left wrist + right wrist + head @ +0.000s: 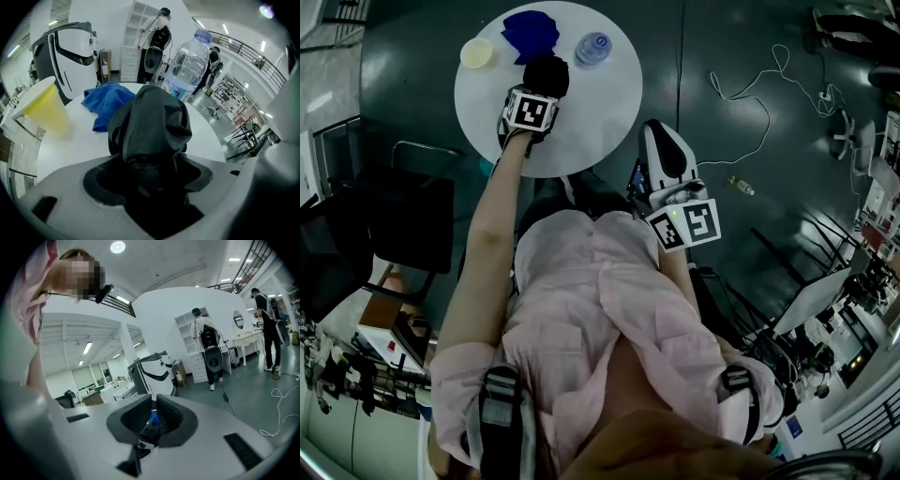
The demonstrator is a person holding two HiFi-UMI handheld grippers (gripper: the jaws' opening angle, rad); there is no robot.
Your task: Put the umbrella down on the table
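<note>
Left gripper (540,89) (150,174): jaws clamped on a black, folded fabric umbrella (548,73) (152,123), whose creased, matt cloth bulges out above the dark jaw pads. The umbrella is held over the near part of a round white table (602,117) (82,146); whether it touches the tabletop cannot be told.

Also on the table: a translucent yellow plastic cup (476,52) (44,107), a crumpled blue cloth (531,33) (105,102) and a clear ribbed plastic water bottle (593,47) (187,65) with a pale lilac cap. The bottle's label is printed in pink and blue, but its writing is not legible.

Right gripper (658,131) (153,412): held beside the table, close to the pink-shirted body, its ridged jaws drawn together to a narrow slit. A small blue part is seen in the slit and cannot be identified.

Black square markers are borne on both gripper cubes. A white-and-black moulded machine (72,51) (152,373) stands beyond the table.
</note>
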